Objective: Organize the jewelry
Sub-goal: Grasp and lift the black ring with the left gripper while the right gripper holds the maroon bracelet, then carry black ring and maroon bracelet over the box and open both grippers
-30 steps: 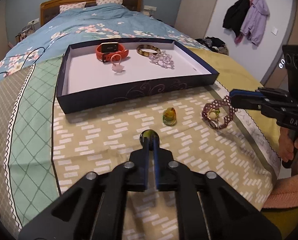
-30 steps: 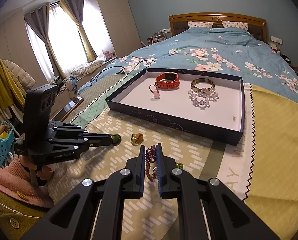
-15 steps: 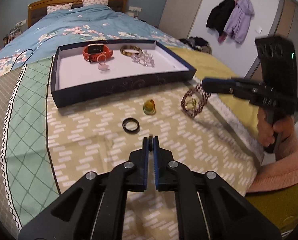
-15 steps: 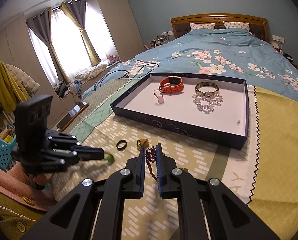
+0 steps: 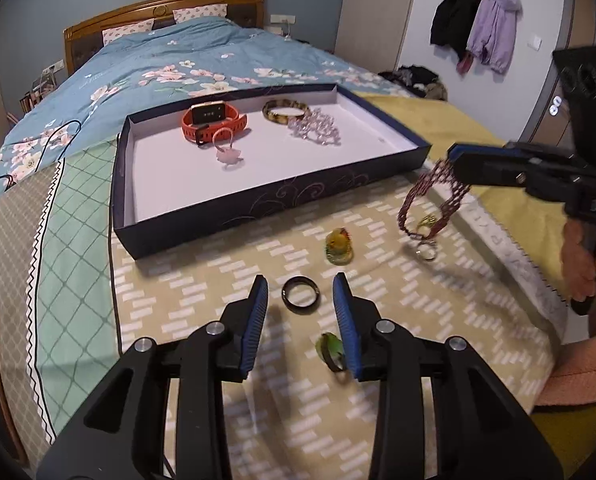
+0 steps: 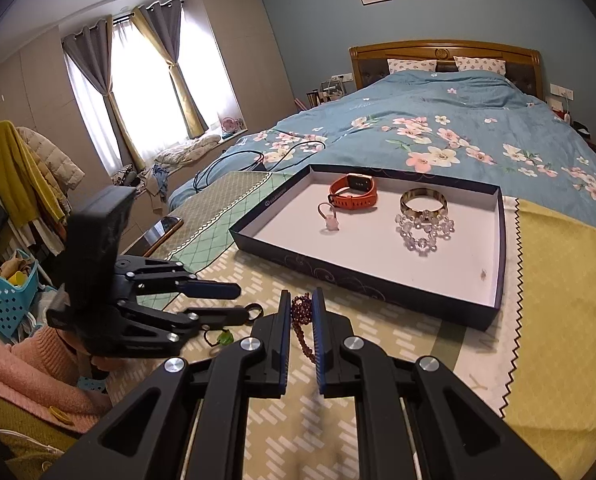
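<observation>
My left gripper hangs over the patterned bedspread with its jaws opening and nothing pressed between them. A black ring lies just ahead of its tips. A green ring rests loose against the right finger. My right gripper is shut on a purple bead bracelet, which dangles above the bed. A yellow-green ring and a silver ring lie nearby. The dark blue tray holds an orange watch, a bangle, a crystal bracelet and a pink charm.
A black cable trails over the floral duvet behind the tray. A phone lies on a stand at the bed's left side, near a blue basket. A person's hand grips the right tool at the bed's edge.
The left gripper has opened and the green ring has dropped out of it onto the bedspread. The right gripper has lifted the bead bracelet off the bed; it now hangs.
</observation>
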